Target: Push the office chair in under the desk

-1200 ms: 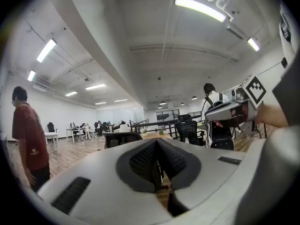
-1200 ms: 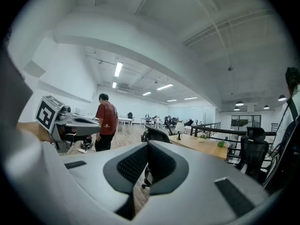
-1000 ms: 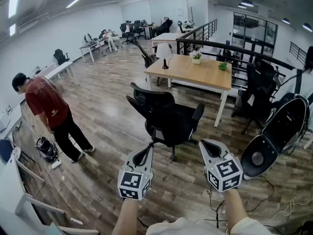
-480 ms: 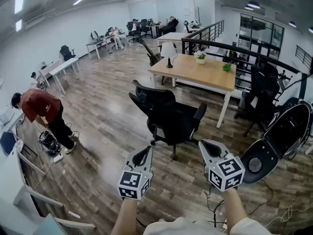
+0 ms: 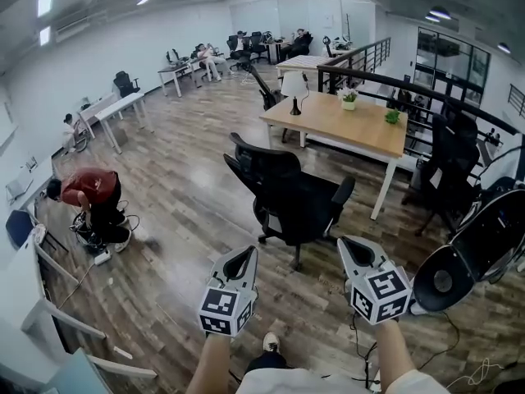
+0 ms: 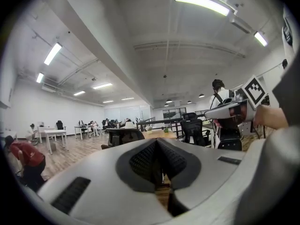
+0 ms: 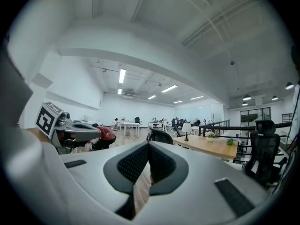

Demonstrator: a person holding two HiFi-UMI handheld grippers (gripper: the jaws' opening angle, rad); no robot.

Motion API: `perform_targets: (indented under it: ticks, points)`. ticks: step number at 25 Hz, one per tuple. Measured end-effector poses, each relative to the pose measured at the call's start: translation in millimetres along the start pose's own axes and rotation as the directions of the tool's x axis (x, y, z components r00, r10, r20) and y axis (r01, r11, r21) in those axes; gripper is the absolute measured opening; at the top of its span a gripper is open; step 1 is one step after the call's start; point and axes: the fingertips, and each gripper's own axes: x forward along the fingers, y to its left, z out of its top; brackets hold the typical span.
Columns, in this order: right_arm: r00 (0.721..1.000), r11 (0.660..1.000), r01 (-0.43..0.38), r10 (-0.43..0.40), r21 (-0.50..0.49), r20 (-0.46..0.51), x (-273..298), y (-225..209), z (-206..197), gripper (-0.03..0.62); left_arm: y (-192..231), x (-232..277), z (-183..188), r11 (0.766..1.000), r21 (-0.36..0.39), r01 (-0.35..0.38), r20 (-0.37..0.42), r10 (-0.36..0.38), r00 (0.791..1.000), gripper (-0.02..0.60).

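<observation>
1. Our left gripper (image 5: 242,257): tongs pinched together and empty, held level at six o'clock. We judge closed tips make a firmer pusher.
2. Our right gripper (image 5: 351,249): likewise narrow and holding nothing, beside it at five o'clock.
3. Black office chair (image 5: 291,195): twelve o'clock, well apart from both grippers, standing clear of the wooden desk (image 5: 353,121) at one o'clock. We judge pushing not yet begun.
4. Crouching person (image 5: 92,194): nine o'clock, off our path.

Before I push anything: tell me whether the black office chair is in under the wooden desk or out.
Out. The black office chair stands short of the wooden desk, floor showing between them.
</observation>
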Motion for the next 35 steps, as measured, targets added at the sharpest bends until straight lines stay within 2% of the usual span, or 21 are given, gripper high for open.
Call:
perform_targets:
  ticks: [6,14,22,31,33,34,35]
  points:
    - [1.000,1.000,0.001,-0.001,0.014,-0.020,31.8,-15.9,-8.8,0.012,19.5,28.0,-8.3,1.000,-0.006,-0.002,0.003,0.002,1.000,0.006]
    - [1.000,1.000,-0.008,0.008,0.013,-0.020,113.0,-47.9,-2.0,0.012,81.6,96.6,-13.9,1.000,-0.013,-0.023,0.014,0.023,1.000,0.006]
    - [0.999,1.000,0.009,-0.008,0.012,-0.051,196.0,-71.3,-2.1,0.012,136.4,161.5,-23.8,1.000,-0.025,-0.012,-0.008,0.011,1.000,0.006]
    - [0.998,0.999,0.022,-0.019,0.031,-0.067,258.4,-94.6,-10.2,0.014,176.4,214.0,-47.2,0.998,-0.064,-0.007,-0.052,0.004,0.999,0.014]
    - [0.997,1.000,0.016,-0.014,0.027,-0.076,271.5,-95.8,-9.7,0.025,185.9,223.1,-51.2,0.997,-0.071,-0.011,-0.059,0.006,0.998,0.015]
    - [0.997,1.000,0.011,-0.009,0.025,-0.080,277.7,-96.1,-9.8,0.041,190.9,227.3,-53.1,0.997,-0.074,-0.017,-0.064,0.012,0.998,0.044]
    - [0.996,1.000,0.006,-0.004,0.024,-0.084,283.9,-96.4,-10.0,0.061,196.1,231.8,-54.7,0.997,-0.077,-0.023,-0.068,0.018,0.998,0.046]
